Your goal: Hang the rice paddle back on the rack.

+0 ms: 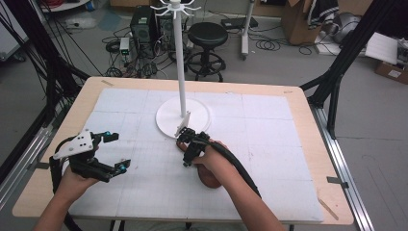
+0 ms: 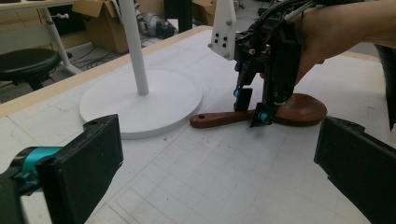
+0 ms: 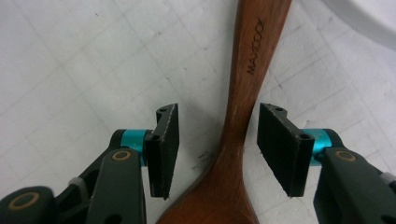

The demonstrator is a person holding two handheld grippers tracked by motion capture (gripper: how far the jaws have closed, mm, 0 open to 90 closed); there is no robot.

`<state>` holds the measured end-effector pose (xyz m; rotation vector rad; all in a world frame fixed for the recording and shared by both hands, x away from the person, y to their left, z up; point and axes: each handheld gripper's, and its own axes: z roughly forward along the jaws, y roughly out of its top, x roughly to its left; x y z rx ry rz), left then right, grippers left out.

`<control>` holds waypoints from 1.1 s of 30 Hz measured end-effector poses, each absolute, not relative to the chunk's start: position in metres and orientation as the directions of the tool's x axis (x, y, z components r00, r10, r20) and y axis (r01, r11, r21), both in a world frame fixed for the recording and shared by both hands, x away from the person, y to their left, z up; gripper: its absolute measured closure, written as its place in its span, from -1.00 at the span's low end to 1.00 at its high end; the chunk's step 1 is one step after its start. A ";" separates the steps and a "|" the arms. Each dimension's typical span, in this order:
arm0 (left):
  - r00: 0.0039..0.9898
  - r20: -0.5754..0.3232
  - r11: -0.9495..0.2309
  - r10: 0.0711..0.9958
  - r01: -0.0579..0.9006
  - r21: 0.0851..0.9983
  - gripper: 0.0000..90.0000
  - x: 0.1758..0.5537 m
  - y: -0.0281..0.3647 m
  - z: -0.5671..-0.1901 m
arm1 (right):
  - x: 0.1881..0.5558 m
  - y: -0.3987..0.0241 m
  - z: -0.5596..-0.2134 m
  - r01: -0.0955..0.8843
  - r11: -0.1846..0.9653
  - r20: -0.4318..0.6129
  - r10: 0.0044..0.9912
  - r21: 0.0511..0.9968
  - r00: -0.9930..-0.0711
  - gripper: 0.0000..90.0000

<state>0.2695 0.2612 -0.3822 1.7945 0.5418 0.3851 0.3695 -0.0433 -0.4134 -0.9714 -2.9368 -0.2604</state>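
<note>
A person's right gripper (image 3: 215,149) points down over a wooden spoon (image 2: 261,114) lying flat on the white gridded surface (image 1: 269,163), its jaws parted on either side of the neck where handle meets bowl, not yet touching the wood, apparently lined up to pinch it. The spoon's handle end rests just beside the round base of a white hook stand (image 1: 183,62). The left gripper (image 1: 113,151) hovers well apart with jaws wide and empty, seemingly waiting.
</note>
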 end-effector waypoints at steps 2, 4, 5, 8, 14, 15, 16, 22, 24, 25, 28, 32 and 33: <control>0.839 -0.015 -0.229 0.544 0.165 0.959 -0.96 0.270 0.261 -0.382 | 0.370 -0.043 -0.414 0.599 0.787 0.089 0.593 0.145 -0.801 0.13; 0.839 -0.014 -0.229 0.544 0.164 0.959 -0.96 0.270 0.261 -0.382 | 0.370 -0.043 -0.413 0.605 0.784 0.090 0.598 0.138 -0.796 0.17; 0.839 -0.014 -0.229 0.544 0.164 0.959 -0.96 0.270 0.261 -0.382 | 0.370 -0.042 -0.413 0.603 0.786 0.086 0.597 0.137 -0.798 0.19; 0.839 -0.014 -0.231 0.544 0.166 0.959 -0.96 0.270 0.261 -0.382 | 0.371 -0.041 -0.412 0.599 0.789 0.078 0.595 0.133 -0.800 0.24; 0.838 -0.015 -0.229 0.545 0.166 0.959 -0.96 0.270 0.261 -0.382 | 0.370 -0.039 -0.412 0.601 0.791 0.065 0.597 0.115 -0.799 0.28; 0.838 -0.014 -0.229 0.545 0.165 0.959 -0.96 0.270 0.261 -0.382 | 0.370 -0.039 -0.412 0.601 0.791 0.065 0.597 0.115 -0.799 0.28; 0.838 -0.014 -0.230 0.545 0.166 0.959 -0.96 0.270 0.261 -0.382 | 0.370 -0.039 -0.413 0.593 0.796 0.066 0.590 0.118 -0.805 0.28; 0.838 -0.014 -0.230 0.545 0.165 0.959 -0.96 0.269 0.261 -0.382 | 0.370 -0.038 -0.415 0.591 0.799 0.045 0.590 0.109 -0.806 0.24; 0.839 -0.014 -0.229 0.544 0.165 0.959 -0.96 0.269 0.261 -0.382 | 0.370 -0.038 -0.416 0.598 0.794 0.034 0.598 0.112 -0.801 0.24; 0.838 -0.014 -0.230 0.545 0.166 0.959 -0.96 0.269 0.261 -0.382 | 0.370 -0.038 -0.415 0.602 0.791 0.037 0.602 0.108 -0.798 0.24; 0.838 -0.013 -0.232 0.546 0.166 0.959 -0.96 0.269 0.261 -0.382 | 0.370 -0.039 -0.416 0.604 0.790 0.036 0.604 0.103 -0.796 0.25; 0.837 -0.013 -0.231 0.546 0.166 0.959 -0.96 0.269 0.261 -0.382 | 0.370 -0.038 -0.416 0.598 0.796 0.025 0.599 0.096 -0.800 0.34; 0.838 -0.013 -0.231 0.546 0.165 0.959 -0.96 0.269 0.261 -0.382 | 0.370 -0.038 -0.416 0.597 0.796 0.024 0.598 0.095 -0.801 0.35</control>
